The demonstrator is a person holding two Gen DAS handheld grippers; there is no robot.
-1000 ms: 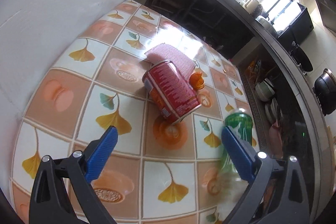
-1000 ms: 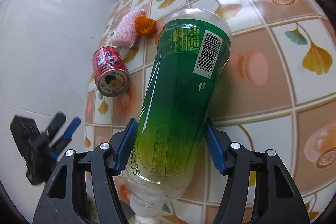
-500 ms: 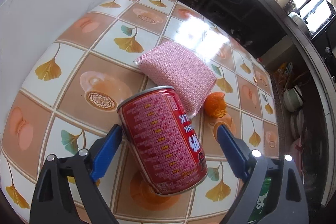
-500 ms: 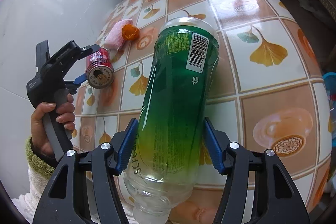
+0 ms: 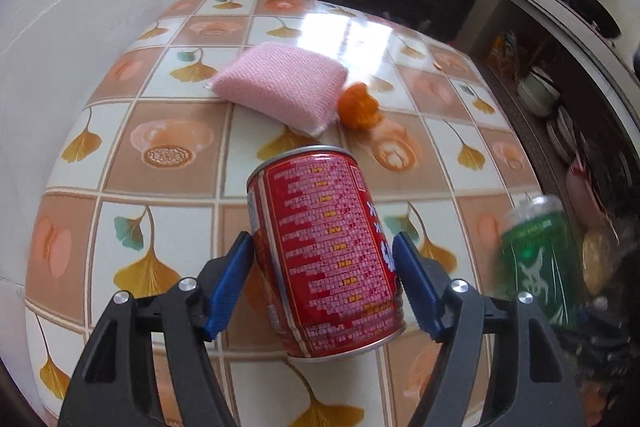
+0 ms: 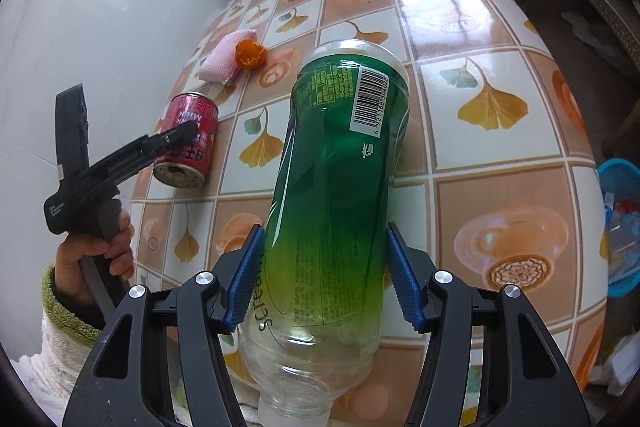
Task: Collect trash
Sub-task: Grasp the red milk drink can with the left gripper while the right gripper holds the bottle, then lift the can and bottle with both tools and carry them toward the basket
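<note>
We found the left gripper (image 5: 322,239) set astride the red milk can (image 5: 328,259), one blue pad at each flank of it, about halfway along its length. Its jaws had just been closing with the can between them. The pads stood right at the metal, but we could not tell whether they pressed on it yet. The can lay on its side on the tiled table (image 5: 160,147), its long axis running away from the gripper and leaning a little to the left at the far end. Beyond it lay a pink scouring pad (image 5: 280,87) with an orange peel (image 5: 358,107) just beside its right corner. At the far right edge of the left wrist view, blurred, we saw the green bottle (image 5: 536,259).

In the right wrist view, a hand (image 6: 96,251) in a green cuff held the left gripper's handle at the far left, and one black finger lay across the can (image 6: 188,143). The can's opened end faced back toward that hand.

In the middle, the right gripper (image 6: 324,229) was clenched on the green bottle (image 6: 336,187), both pads pressed against its lower body. The bottle's long axis ran along the fingers, base pointing away over the table and tipped slightly right, with the clear neck end nearest the camera.
</note>
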